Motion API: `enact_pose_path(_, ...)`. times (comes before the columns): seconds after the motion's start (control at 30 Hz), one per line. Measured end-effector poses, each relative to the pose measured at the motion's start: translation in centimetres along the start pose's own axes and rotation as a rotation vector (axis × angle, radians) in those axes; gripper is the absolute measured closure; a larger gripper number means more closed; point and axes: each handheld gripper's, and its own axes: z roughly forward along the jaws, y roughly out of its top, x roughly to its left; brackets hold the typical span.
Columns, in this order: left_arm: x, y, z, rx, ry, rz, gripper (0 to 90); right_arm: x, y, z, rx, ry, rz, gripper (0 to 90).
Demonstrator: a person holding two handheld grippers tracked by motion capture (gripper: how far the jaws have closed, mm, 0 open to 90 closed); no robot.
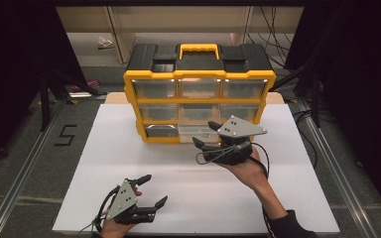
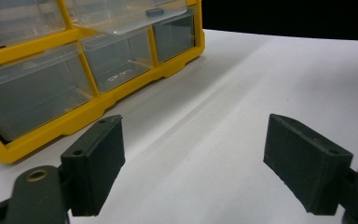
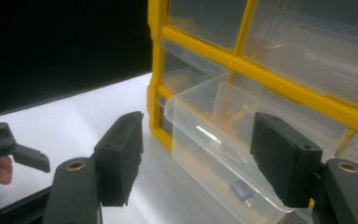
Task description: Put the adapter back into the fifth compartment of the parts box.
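High view: yellow drawer organizer [image 1: 198, 94] at back of white surface [image 1: 104, 163]; bottom-middle clear drawer [image 1: 198, 133] pulled out, right gripper [image 1: 204, 135] spread wide just before it. Left gripper [image 1: 154, 190] idle near front edge, also wide.

Left gripper view: bare surface ahead, plenty of room.

Right gripper view: small dark part [image 3: 240, 190] inside drawer. Probably reaching in; next, lower past front lip without nudging it.

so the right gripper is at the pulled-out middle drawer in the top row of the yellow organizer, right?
Not quite. The right gripper is at the pulled-out middle drawer, but that drawer sits in the bottom row of the yellow organizer, not the top. The high view shows it.
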Motion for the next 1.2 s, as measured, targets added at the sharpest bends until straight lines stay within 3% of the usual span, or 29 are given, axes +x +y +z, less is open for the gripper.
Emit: enact_pose_path(1.2,0.0,0.0,0.0,-0.002,-0.001,0.000,19.7,1.7,-3.0,-1.2,-0.031,0.069,0.035,30.8)
